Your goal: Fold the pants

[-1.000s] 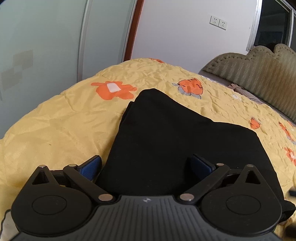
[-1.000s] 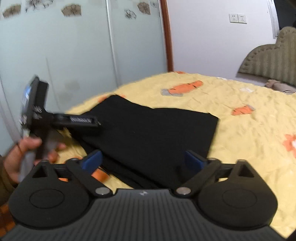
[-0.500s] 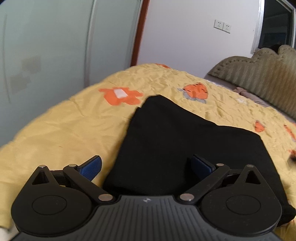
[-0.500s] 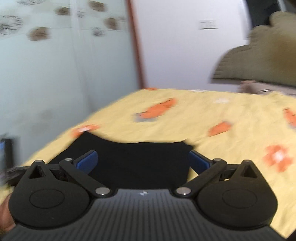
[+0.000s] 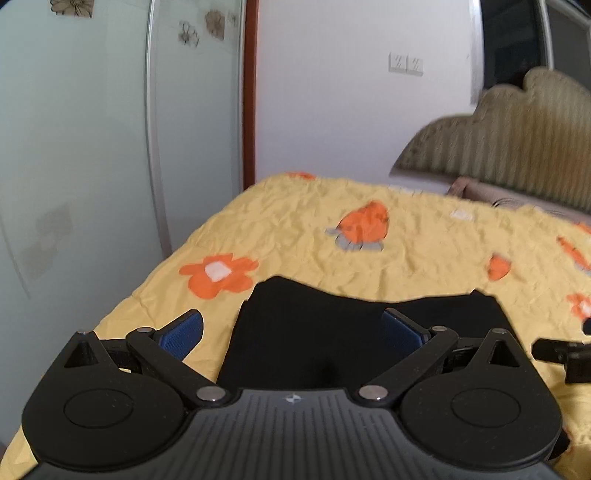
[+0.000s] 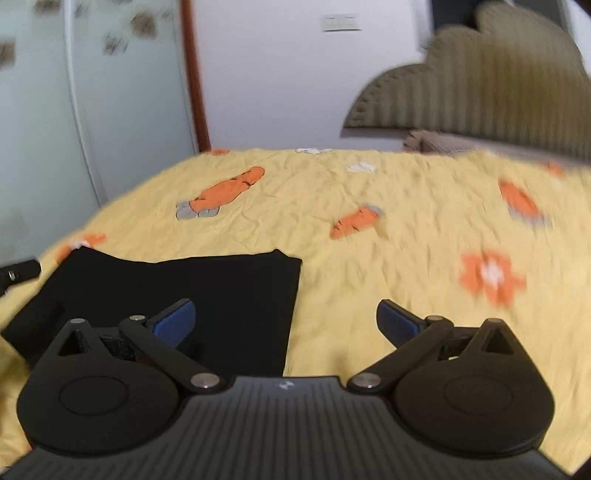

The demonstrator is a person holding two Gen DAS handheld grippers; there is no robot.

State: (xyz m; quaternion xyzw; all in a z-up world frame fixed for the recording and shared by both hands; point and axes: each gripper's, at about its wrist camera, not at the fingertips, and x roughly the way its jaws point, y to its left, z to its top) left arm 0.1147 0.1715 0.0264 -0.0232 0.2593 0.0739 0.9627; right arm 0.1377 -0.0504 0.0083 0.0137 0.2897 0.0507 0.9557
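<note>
Black folded pants [image 5: 332,332] on the yellow quilt [image 5: 406,229], both left gripper [image 5: 291,332] and right gripper [image 6: 284,325] spread wide, empty, above its near edge.

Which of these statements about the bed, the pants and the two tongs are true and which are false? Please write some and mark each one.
1. The black pants lie folded on the yellow bedspread. True.
2. The left tongs are shut on the pants. False: they are open and hold nothing.
3. The right tongs are open. True.
4. The bedspread is plain yellow. False: it carries orange prints.
5. A wall socket plate shows on the white wall. True.
</note>
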